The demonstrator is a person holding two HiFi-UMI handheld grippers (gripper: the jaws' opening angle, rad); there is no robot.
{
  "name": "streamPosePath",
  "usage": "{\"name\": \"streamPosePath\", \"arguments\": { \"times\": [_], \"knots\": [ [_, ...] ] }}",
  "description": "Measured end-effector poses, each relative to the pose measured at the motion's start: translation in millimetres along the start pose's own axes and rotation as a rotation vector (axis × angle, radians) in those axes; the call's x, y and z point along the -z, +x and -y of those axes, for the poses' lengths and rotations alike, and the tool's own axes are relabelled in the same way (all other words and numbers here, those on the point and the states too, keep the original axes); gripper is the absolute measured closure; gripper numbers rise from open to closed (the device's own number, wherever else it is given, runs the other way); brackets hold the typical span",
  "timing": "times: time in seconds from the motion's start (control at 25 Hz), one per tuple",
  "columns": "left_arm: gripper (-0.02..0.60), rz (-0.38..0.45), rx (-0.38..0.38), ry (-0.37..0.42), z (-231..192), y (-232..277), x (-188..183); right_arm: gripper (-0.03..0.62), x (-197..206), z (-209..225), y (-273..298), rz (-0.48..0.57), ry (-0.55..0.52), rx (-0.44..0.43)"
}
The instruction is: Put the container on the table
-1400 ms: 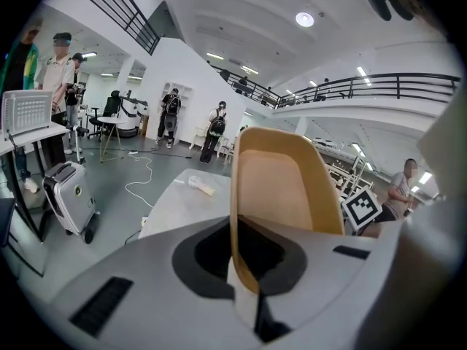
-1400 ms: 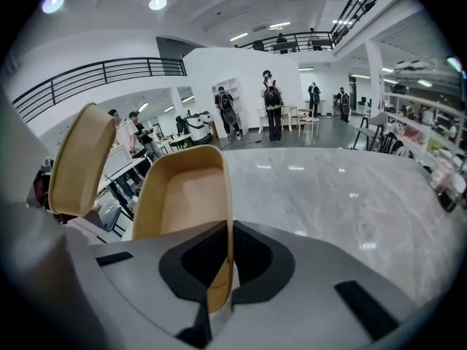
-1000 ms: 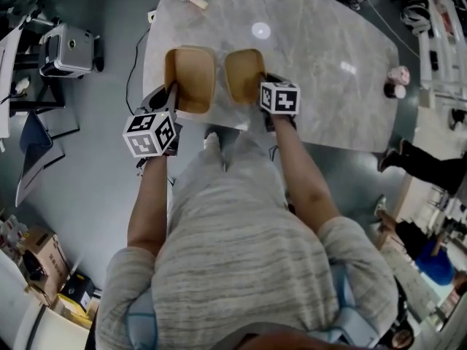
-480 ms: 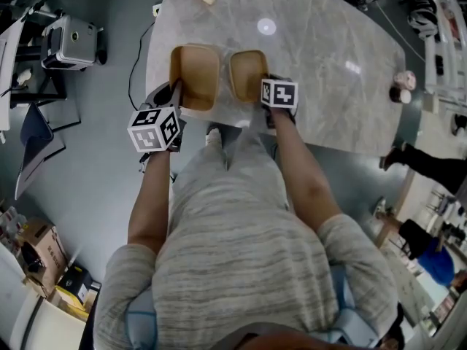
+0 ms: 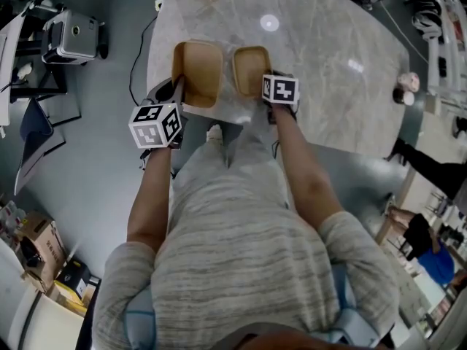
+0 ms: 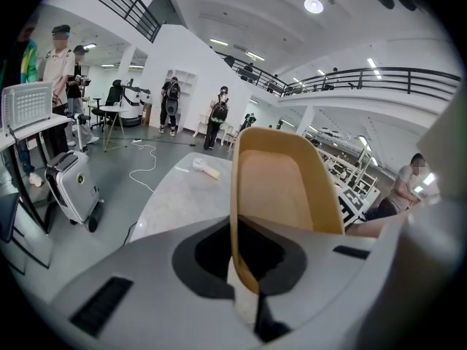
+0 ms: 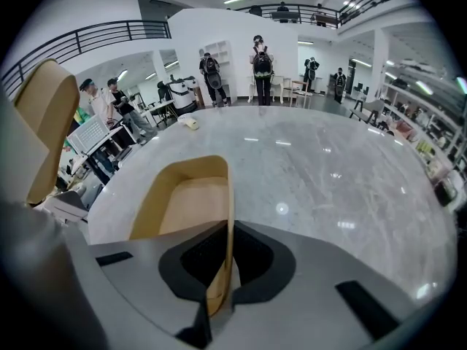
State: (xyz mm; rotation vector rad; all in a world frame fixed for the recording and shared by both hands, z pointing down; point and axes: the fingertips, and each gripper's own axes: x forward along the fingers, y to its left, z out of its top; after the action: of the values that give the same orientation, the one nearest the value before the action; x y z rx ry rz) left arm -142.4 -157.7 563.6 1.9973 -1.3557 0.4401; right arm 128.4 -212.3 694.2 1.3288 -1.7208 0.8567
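Your left hand-held gripper point(image 6: 244, 290) clamps the left container point(image 6: 281, 188) at its 6 o'clock rim. Your right hand-held gripper point(image 7: 215, 297) pinches the right container point(image 7: 186, 203) likewise, above the bench point(image 7: 328, 166). Both look light, stiff and thin-walled, so grip the rims.

An open-plan lab hall: railed mezzanine point(image 6: 379, 75), ceiling lights point(image 6: 314, 6), people point(image 7: 261, 68) standing among work tables point(image 7: 162, 108).
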Motion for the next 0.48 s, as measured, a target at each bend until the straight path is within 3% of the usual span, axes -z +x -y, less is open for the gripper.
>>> {"name": "streamPosePath", "arguments": {
  "times": [0.28,0.48],
  "knots": [
    [0.577,-0.002,-0.004,-0.003,-3.2,0.9,2.5,0.585,-1.6,-5.8,1.1,0.031,-0.026,-0.043],
    [0.577,-0.001,-0.002,-0.006,-2.9,2.4,3.8,0.539,2.8,-3.7,1.3,0.026,-0.029,-0.065]
  ]
}}
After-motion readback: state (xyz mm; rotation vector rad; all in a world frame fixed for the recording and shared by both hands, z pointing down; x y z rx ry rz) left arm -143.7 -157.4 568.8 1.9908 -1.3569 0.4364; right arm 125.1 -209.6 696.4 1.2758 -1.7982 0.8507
